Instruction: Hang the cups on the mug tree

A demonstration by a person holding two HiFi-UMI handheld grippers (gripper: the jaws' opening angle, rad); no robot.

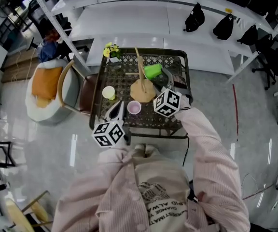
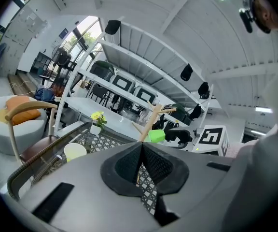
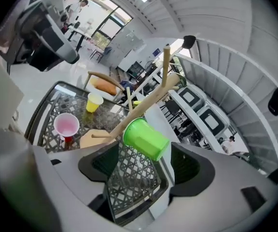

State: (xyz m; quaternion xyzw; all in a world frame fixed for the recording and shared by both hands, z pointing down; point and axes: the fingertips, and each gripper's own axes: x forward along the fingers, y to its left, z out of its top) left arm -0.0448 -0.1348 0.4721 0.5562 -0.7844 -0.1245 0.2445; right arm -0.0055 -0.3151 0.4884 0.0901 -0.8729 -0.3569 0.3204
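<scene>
The wooden mug tree (image 1: 143, 88) stands mid-table, and a green cup (image 1: 153, 71) hangs on its branch on the right. On the table top a yellow cup (image 1: 108, 93) and a pink cup (image 1: 134, 107) stand upright. My right gripper (image 3: 144, 162) is open just behind the hanging green cup (image 3: 145, 139), its jaws wide on either side and not touching it. The pink cup (image 3: 66, 125) and yellow cup (image 3: 94, 102) lie beyond the tree's base. My left gripper (image 2: 142, 148) is shut on nothing near the table's front left, by the yellow cup (image 2: 75, 152).
The small lattice-top table (image 1: 173, 62) has a flower pot (image 1: 111, 52) at its back left corner. A chair with an orange cushion (image 1: 47, 83) stands to the left. White shelving (image 1: 129, 18) with black bags runs behind the table.
</scene>
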